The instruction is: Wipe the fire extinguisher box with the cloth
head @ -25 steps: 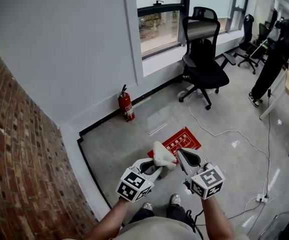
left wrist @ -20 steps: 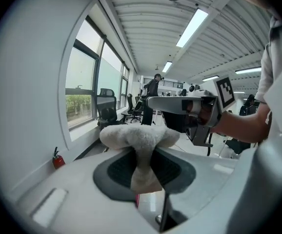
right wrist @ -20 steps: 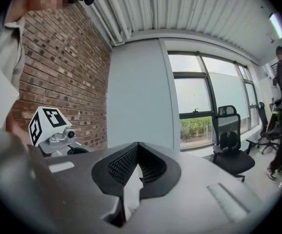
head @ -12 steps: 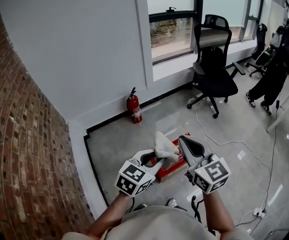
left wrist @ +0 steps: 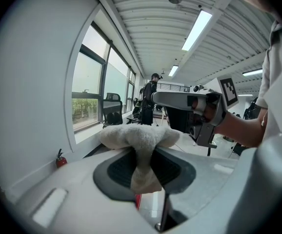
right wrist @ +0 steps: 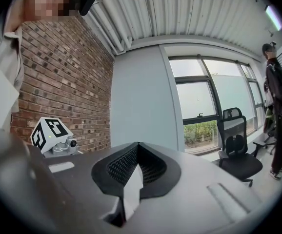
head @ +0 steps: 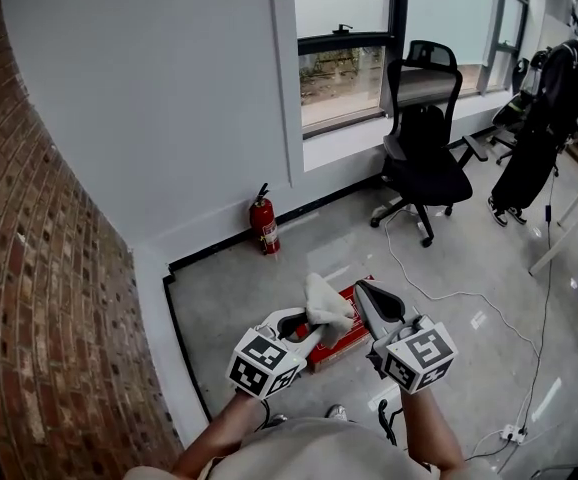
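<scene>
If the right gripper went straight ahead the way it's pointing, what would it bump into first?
Probably the grey wall, between the brick wall and the window. The right gripper points at it, and nothing seems in between.

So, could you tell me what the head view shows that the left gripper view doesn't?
Only the head view shows the brick wall and, beyond a red sliver, the fire extinguisher box. Only the left gripper view shows the ceiling strip lights. Both share the cloth in the shut left claw, the right claw, the fire extinguisher, the office chair and a standing person.
</scene>
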